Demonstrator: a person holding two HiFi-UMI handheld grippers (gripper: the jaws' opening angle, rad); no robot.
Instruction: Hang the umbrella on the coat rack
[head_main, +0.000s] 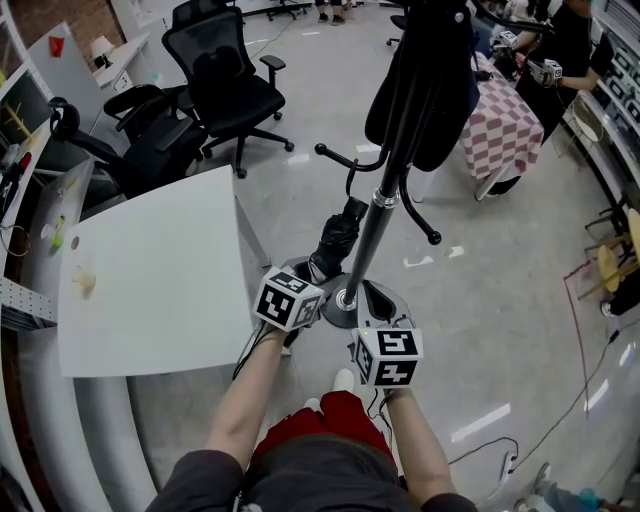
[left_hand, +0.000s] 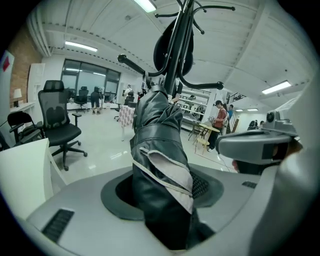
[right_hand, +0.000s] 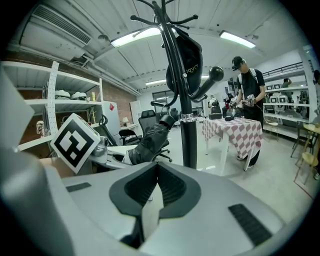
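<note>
Clamps a folded black umbrella between the jaws of the left gripper, pads pressed on the bundled fabric near one end. Points that umbrella up and away toward the coat rack, with the far tip just beside the pole and left of it in the head view; cannot tell whether touching. Not on any hook yet. Bound by a pale strap, seen close in the left gripper view, with the rack's pole and curved arms rising straight behind the bundle.

Holds the right gripper low by the rack's round base, right of the pole in the head view, jaws closed together on nothing. Faces the pole head-on in the right gripper view, with the umbrella and the left gripper's marker cube off to the rack's left.

Hung high on the rack, against the upper pole: a black fabric item. Lower down, ball-tipped hooks sticking out on both sides of the pole.

Left of the rack in the head view, a white table, near the base but apart from it. Beyond the rack on that same side, black office chairs. Beyond the rack to the right, a table under a red-and-white checked cloth, with a person standing at it, well apart from the rack.
</note>
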